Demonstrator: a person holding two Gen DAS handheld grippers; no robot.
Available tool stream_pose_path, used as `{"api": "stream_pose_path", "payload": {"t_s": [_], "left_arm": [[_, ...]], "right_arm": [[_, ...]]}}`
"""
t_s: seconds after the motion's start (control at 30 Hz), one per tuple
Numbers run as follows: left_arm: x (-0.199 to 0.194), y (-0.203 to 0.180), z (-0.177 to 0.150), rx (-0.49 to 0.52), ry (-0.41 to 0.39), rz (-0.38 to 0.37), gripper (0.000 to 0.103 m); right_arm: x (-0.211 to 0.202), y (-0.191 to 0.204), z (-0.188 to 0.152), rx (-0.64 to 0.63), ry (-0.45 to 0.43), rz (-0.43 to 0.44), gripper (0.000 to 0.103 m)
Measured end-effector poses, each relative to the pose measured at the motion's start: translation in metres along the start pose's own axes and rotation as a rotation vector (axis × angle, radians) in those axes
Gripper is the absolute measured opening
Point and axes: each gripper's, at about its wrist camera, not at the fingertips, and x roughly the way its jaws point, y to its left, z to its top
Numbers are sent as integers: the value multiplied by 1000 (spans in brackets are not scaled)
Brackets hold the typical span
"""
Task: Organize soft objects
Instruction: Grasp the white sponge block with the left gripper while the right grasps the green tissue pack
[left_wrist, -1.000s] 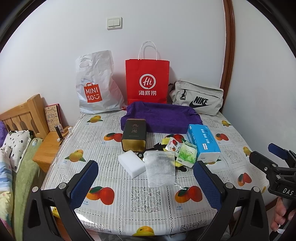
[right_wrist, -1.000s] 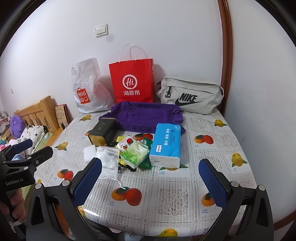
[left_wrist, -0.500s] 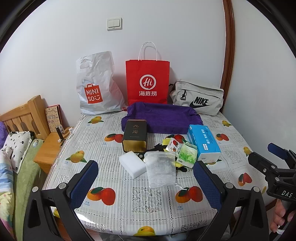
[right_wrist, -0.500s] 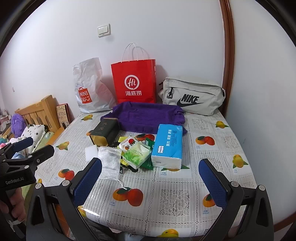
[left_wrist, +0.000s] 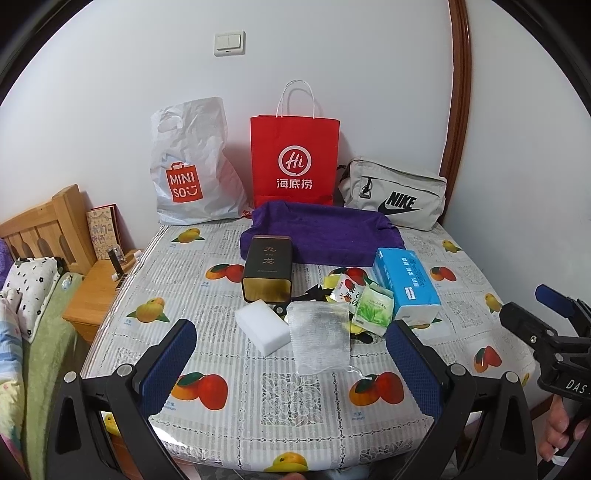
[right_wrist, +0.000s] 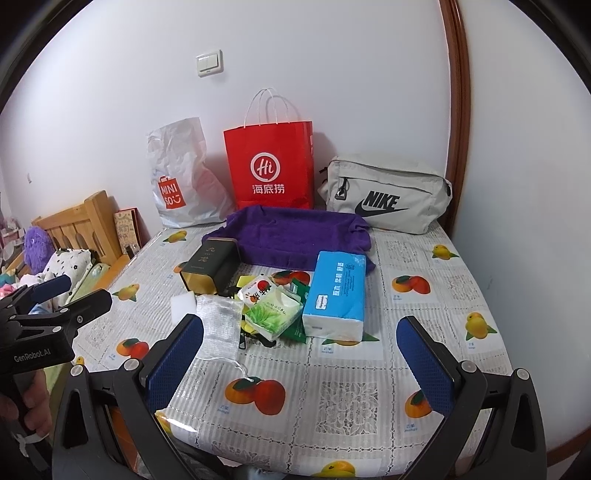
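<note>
Both claws hang released and empty, left gripper (left_wrist: 290, 349) directly behind the mesh pouch (left_wrist: 318, 338), right gripper (right_wrist: 300, 349) behind the tissue pack (right_wrist: 337, 295); risk: pouch's trailing string snags neighbouring sachets (left_wrist: 372, 309) when lifted.

White walls (left_wrist: 332, 55), wooden headboard (left_wrist: 40, 229), nightstand (left_wrist: 96, 291) beside table (left_wrist: 229, 417).

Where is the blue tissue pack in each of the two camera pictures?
Left wrist view: tissue pack right of centre, behind the right-hand blue pad.
Right wrist view: tissue pack near the centre, between the two pads.
Shared landmark: the red bag against the wall.
</note>
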Motion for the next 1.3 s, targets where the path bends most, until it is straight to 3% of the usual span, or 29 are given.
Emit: {"api": "stream_pose_path", "payload": {"t_s": [0.33, 0.77, 1.0, 1.2, 1.3], "left_arm": [[29, 12, -6, -17, 42, 24, 103], [122, 45, -34, -89, 203, 63, 103], [172, 48, -39, -58, 275, 83, 103], [195, 65, -25, -155, 282, 45, 103], [215, 61, -23, -146, 318, 12, 102]], "right_arm": [[19, -10, -5, 20, 30, 7, 103], [81, -11, -28, -26, 140, -16, 103], [119, -12, -40, -30, 219, -5, 103], [147, -18, -46, -19, 274, -21, 103], [157, -20, -49, -16, 297, -19, 103]]}}
